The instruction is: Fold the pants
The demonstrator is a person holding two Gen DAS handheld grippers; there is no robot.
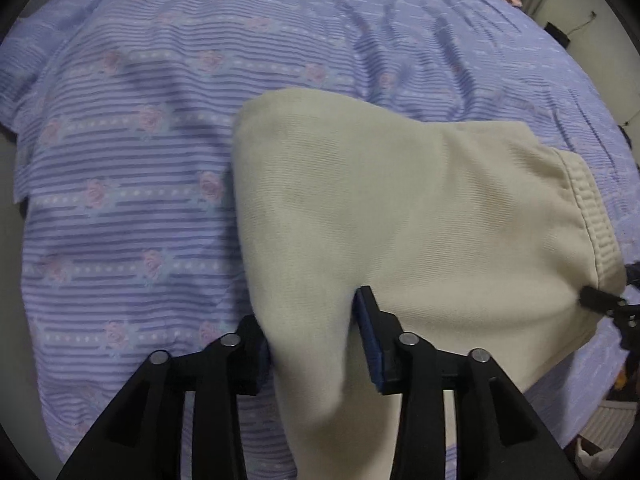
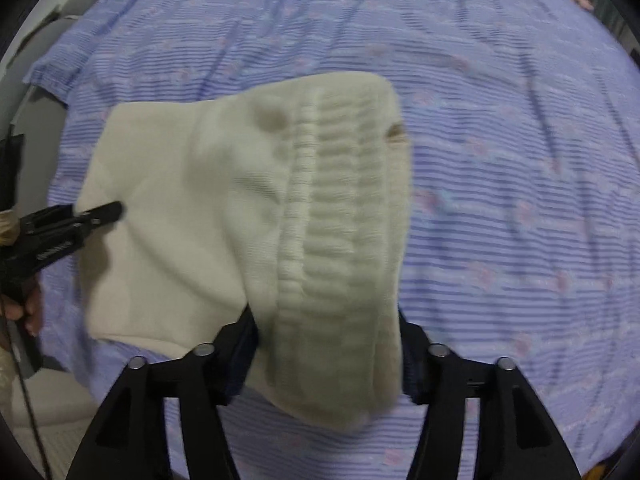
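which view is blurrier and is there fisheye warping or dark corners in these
Right wrist view: blurrier, the pants waistband smeared, likely by motion. Left wrist view: sharper, with fabric weave visible, though the cloth at the left hand-held gripper is soft. Both: bedsheet stripes bow outward, with black vignette at the corners.

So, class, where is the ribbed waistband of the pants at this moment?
In the right wrist view the ribbed waistband is centre frame, clamped in the right claw above the purple bedsheet; the left claw holds the plainer end.
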